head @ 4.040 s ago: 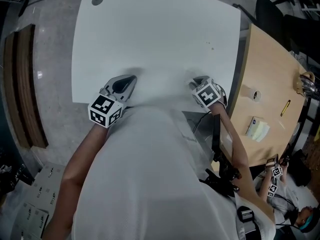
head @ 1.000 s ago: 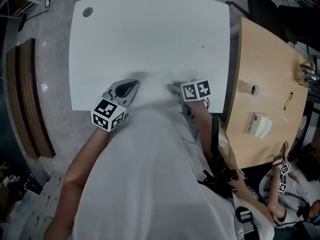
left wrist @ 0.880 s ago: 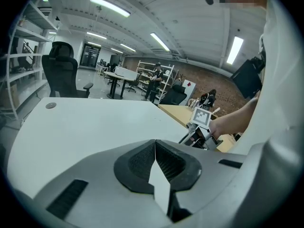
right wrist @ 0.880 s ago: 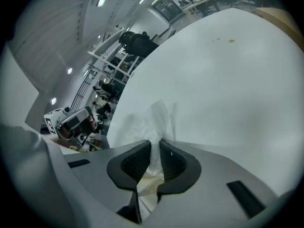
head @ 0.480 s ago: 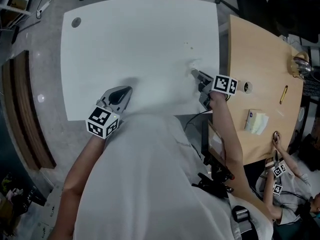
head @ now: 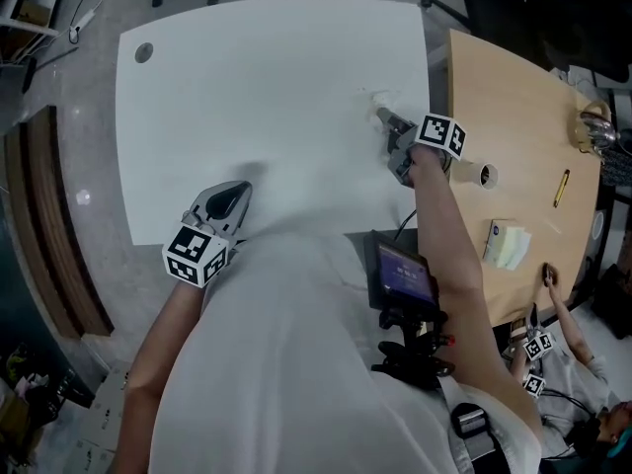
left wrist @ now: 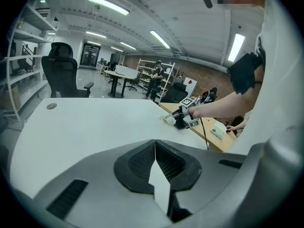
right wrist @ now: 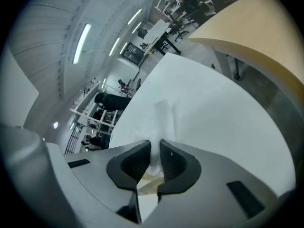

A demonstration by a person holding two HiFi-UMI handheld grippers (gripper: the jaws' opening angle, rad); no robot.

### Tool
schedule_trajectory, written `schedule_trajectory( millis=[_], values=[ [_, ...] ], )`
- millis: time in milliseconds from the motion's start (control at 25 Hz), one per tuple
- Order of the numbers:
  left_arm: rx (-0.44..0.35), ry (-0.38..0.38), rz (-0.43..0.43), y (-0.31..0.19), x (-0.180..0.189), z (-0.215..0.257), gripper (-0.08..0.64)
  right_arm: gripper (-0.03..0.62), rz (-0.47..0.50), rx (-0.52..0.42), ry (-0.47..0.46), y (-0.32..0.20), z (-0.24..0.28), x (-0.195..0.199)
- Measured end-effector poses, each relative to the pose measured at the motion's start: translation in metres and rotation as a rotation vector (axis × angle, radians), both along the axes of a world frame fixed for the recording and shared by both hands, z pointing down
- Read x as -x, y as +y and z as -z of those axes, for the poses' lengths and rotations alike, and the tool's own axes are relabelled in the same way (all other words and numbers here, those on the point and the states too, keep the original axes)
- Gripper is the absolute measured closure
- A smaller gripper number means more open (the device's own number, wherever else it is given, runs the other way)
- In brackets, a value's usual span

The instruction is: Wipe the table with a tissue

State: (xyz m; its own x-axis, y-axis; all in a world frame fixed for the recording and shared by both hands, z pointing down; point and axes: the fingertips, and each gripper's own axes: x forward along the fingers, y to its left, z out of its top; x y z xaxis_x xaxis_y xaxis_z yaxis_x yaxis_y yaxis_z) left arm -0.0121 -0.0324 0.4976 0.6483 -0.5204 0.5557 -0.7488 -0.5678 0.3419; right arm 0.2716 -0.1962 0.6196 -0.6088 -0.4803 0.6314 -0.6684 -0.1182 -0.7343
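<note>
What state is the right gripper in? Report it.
Shut: the right gripper pinches the tissue between its jaws.

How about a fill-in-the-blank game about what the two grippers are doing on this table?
1. The right gripper pinches a thin white ____ between its jaws.
2. The left gripper holds nothing, and its jaws are ____.
3. The table under both grippers is coloured ____.
4. In the head view, the wooden table stands on that table's ____ side.

Missing words: tissue, shut, white, right.
</note>
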Motion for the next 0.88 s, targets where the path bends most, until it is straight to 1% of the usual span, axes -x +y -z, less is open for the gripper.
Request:
schedule_trajectory(
  millis=[80,160,240,360,520,720,800,880],
  values=[
    [0.005,-0.002,0.007,0.002,0.003,-0.001,0.552,0.535,-0.014,0.039,-0.016,-0.002,-0.002,0.000],
    [0.004,-0.001,0.008,0.003,0.001,-0.001,0.552,0.535,0.002,0.065,-0.001,-0.006,-0.003,0.001],
    [-0.002,0.005,0.011,0.002,-0.002,0.000,0.552,0.535,0.023,0.080,0.020,-0.010,-0.004,0.004],
    [-0.011,0.013,0.017,0.001,-0.005,0.003,0.552,0.535,0.032,0.094,0.028,-0.021,-0.004,0.012],
    [-0.008,0.010,0.033,0.005,0.004,0.002,0.552,0.535,0.074,0.108,0.040,-0.036,-0.005,0.032],
    [0.004,0.009,0.062,0.008,0.021,0.000,0.552,0.535,0.189,0.110,0.048,-0.043,-0.004,0.074],
    [0.000,0.010,0.064,0.008,0.019,0.001,0.552,0.535,0.260,0.104,0.055,-0.042,-0.004,0.092],
    [-0.003,0.012,0.062,0.007,0.016,0.001,0.552,0.535,0.352,0.111,0.049,-0.032,-0.005,0.113]
  ],
)
